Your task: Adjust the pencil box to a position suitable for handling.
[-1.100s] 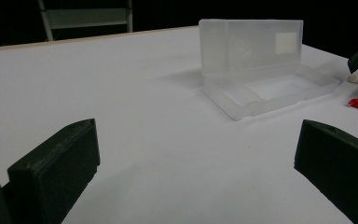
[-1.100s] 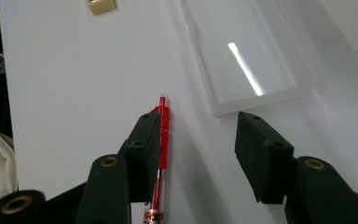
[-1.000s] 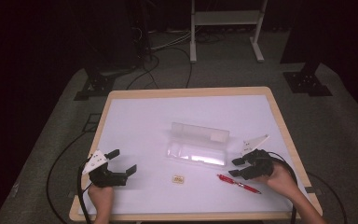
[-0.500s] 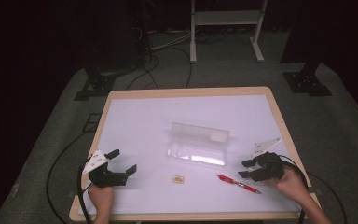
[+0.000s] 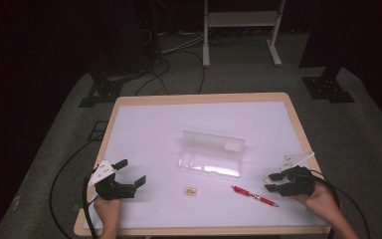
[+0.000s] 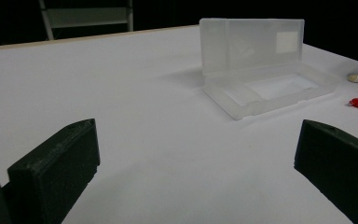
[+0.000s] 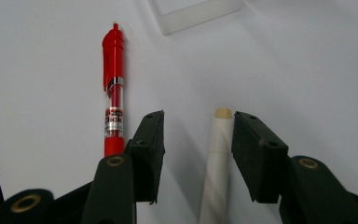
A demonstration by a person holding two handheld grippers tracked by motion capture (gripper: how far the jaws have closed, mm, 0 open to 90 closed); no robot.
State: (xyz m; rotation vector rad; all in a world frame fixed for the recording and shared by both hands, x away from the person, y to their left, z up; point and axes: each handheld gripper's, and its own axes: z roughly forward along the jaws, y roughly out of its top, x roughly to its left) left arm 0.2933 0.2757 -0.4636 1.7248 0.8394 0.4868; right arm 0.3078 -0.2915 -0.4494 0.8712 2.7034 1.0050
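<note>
White pencil (image 7: 217,163) lay on the worktop (image 5: 149,129) between the half-open right tongs (image 7: 198,140), whose jaws had just been closing, touching the right-hand one. Red pen (image 7: 113,84) lay at nine o'clock. Left tongs (image 6: 196,163) gaped, empty.

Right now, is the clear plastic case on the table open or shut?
Open. The clear plastic case has its lid standing upright behind the tray, and the tray looks empty.

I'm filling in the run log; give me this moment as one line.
right gripper: fingers closing around white pen, not yet gripping | red pen: on table beside it | left gripper: open, idle | clear case: open
</note>
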